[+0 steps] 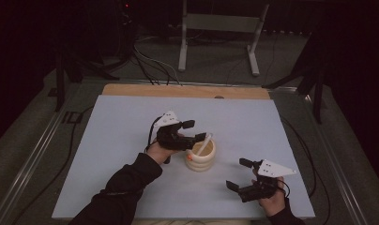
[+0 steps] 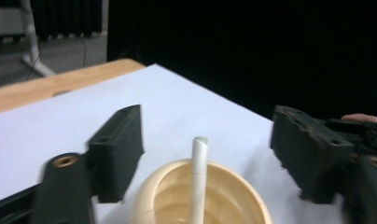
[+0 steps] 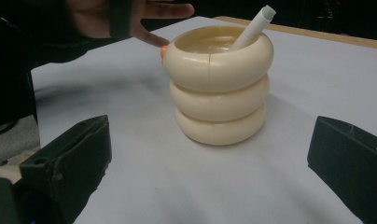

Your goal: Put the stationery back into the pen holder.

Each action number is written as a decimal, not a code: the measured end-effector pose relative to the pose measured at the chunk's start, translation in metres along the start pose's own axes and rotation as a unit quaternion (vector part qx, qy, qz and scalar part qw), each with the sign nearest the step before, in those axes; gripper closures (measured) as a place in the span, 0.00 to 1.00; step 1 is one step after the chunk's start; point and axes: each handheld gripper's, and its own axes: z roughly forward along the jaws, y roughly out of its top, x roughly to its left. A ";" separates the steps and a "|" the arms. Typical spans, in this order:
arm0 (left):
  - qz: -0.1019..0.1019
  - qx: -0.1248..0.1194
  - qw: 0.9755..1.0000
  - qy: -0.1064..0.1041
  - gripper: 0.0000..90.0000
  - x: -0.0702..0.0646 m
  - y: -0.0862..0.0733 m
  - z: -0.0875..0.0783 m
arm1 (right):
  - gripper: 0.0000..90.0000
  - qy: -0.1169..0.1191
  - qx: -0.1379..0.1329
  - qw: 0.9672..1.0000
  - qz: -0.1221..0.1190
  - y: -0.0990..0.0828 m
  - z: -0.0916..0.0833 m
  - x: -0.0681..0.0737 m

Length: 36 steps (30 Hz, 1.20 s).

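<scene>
A cream holder [image 1: 200,159] made of three stacked rings stands on the white table sheet [image 1: 131,140]. A white tube-like stick [image 1: 204,143] leans inside it, its top poking out. My left gripper [image 1: 195,131] hovers at the holder's upper left with its jaws open. In the left gripper view the stick [image 2: 199,177] rises from the holder [image 2: 177,196] between the jaws of my left gripper [image 2: 209,122], touching neither. My right gripper [image 1: 237,174] is open and apart from the holder, to its lower right. In the right gripper view my right gripper [image 3: 212,140] faces the holder [image 3: 219,88] and stick [image 3: 254,28].
A wooden strip [image 1: 187,91] borders the table's far edge. Beyond it stand a metal frame [image 1: 220,28] and cables [image 1: 150,61] on the floor. A small orange spot [image 3: 163,52] sits on the holder's top ring, near the person's left hand [image 3: 130,23].
</scene>
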 end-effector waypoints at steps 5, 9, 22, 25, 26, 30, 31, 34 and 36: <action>-0.013 0.009 1.000 0.019 0.11 0.003 0.004 -0.008 | 0.00 0.000 0.000 1.000 0.000 0.000 0.000 0.000; -0.022 0.022 0.999 0.040 0.02 0.007 0.007 -0.015 | 0.00 0.000 0.001 1.000 0.001 0.000 0.000 0.000; -0.043 0.048 0.997 0.039 0.01 0.017 0.007 -0.045 | 0.00 0.001 0.000 1.000 0.004 0.000 0.002 0.000; -0.062 0.043 0.996 0.039 0.01 0.020 0.006 -0.053 | 0.00 0.002 0.000 1.000 0.005 0.000 0.001 0.000; -0.067 0.042 0.996 0.040 0.01 0.021 0.005 -0.056 | 0.00 0.002 -0.001 1.000 0.005 0.000 0.001 0.000; -0.066 0.042 0.996 0.053 0.01 0.026 0.001 -0.068 | 0.00 0.002 -0.001 1.000 0.005 0.001 0.001 0.001; -0.066 0.042 0.995 0.057 0.01 0.027 0.000 -0.071 | 0.00 0.002 -0.002 1.000 0.004 0.001 0.001 0.001; -0.068 0.043 0.995 0.067 0.01 0.030 -0.006 -0.078 | 0.00 0.001 -0.002 1.000 0.003 0.000 0.000 0.001; -0.069 0.042 0.994 0.073 0.01 0.031 -0.010 -0.082 | 0.00 0.001 -0.002 1.000 0.004 0.000 0.000 0.001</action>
